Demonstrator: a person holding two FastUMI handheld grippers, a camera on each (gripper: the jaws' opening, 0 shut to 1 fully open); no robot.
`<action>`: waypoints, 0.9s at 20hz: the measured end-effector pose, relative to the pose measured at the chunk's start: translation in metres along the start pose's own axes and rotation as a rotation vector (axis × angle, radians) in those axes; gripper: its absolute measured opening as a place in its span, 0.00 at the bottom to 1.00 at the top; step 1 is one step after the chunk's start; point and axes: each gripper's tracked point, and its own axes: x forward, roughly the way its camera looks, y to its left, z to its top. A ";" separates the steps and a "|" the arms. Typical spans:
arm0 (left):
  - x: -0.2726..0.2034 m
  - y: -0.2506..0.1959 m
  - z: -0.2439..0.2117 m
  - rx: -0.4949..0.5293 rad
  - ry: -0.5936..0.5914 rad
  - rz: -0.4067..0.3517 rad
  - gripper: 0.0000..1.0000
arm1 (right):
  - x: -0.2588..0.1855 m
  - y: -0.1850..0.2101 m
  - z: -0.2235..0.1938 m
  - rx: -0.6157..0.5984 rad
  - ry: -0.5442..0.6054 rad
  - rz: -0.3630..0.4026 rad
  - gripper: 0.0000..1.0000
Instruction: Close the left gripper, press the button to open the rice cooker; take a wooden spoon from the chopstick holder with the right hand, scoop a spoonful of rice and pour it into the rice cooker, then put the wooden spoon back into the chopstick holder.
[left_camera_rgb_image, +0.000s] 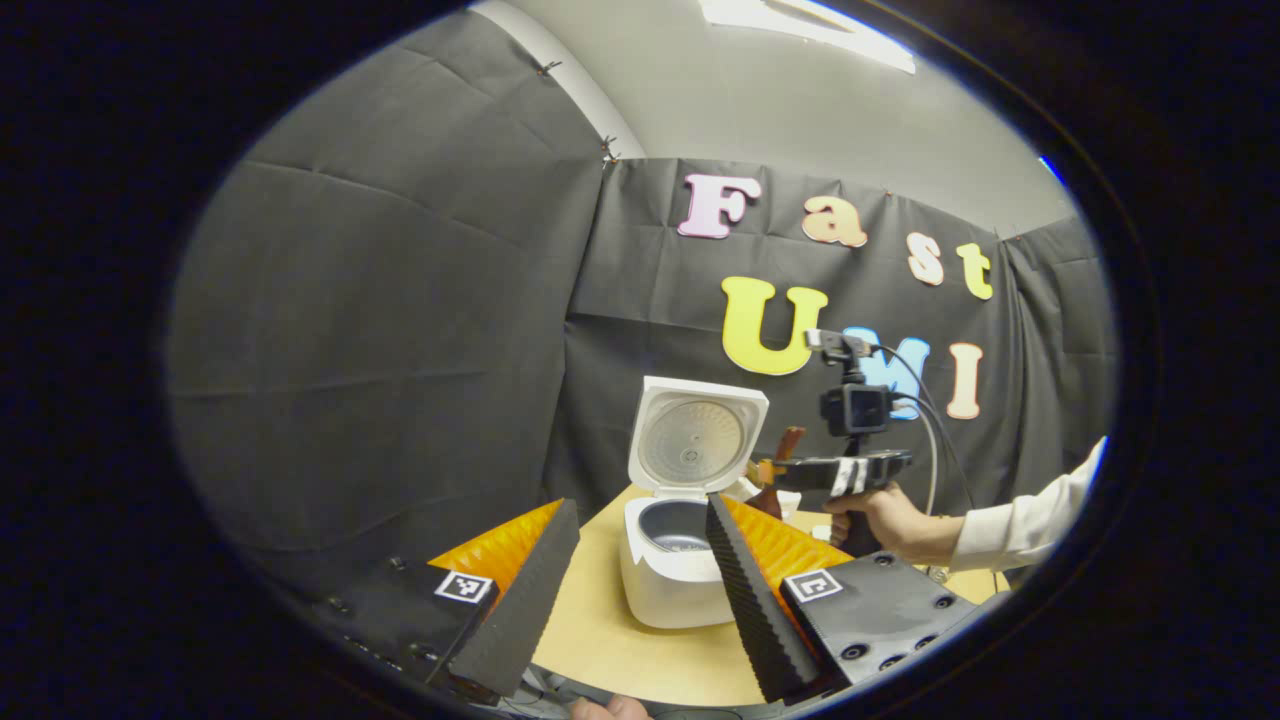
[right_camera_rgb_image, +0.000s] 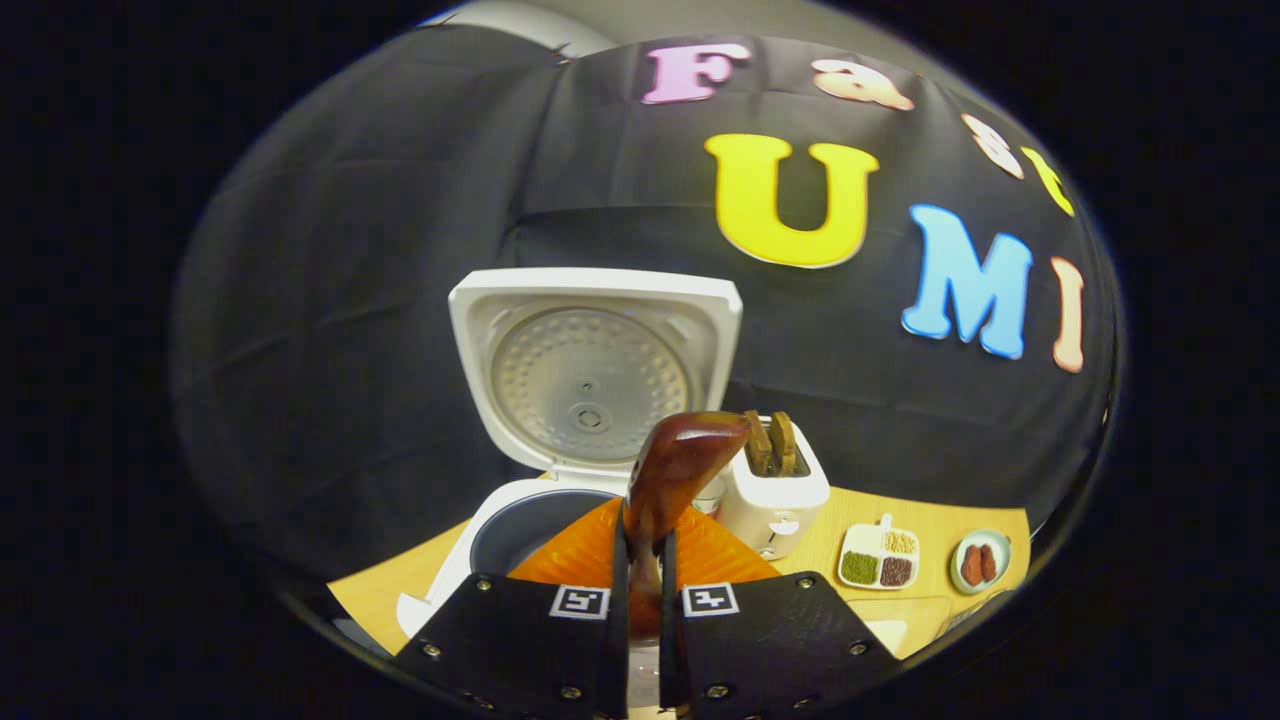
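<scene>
The right gripper (right_camera_rgb_image: 640, 560) was clamped on the handle of the dark brown, glossy wooden spoon (right_camera_rgb_image: 675, 465), both fingers pressed flat against it, the bowl of the spoon rising ahead and tilting to the right. In the left gripper view the same gripper (left_camera_rgb_image: 770, 470) was held by a hand (left_camera_rgb_image: 880, 520) in a white sleeve, just beside the white, boxy rice cooker (left_camera_rgb_image: 675, 560) on the pale wooden table (left_camera_rgb_image: 600, 630). The cooker's lid (right_camera_rgb_image: 590, 365) stood upright and open, with the grey inner pot (right_camera_rgb_image: 520, 530) exposed. The left gripper (left_camera_rgb_image: 640, 560) hung back from the cooker with its 2 fingers well apart.

The spoon looked stiff, light and smooth, probably lacquered, so it could twist or slip in a narrow pinch; a hold on the handle's middle, square to its flat faces, seemed safest. Loaded, its bowl would need to stay level.

A white toaster (right_camera_rgb_image: 775, 495) with 2 brown slices stood behind the spoon, and a white 4-part dish of grains (right_camera_rgb_image: 878, 558) lay farther right, likely the rice source.
</scene>
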 end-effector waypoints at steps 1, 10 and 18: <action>-0.002 -0.005 0.003 0.004 -0.005 -0.008 0.90 | -0.013 -0.013 0.006 0.042 -0.006 0.001 0.12; -0.014 -0.073 0.025 0.045 -0.041 -0.065 0.92 | -0.153 -0.176 0.016 0.201 -0.099 -0.143 0.12; -0.046 -0.173 0.022 0.067 -0.020 -0.012 0.89 | -0.219 -0.335 -0.030 0.361 -0.090 -0.192 0.12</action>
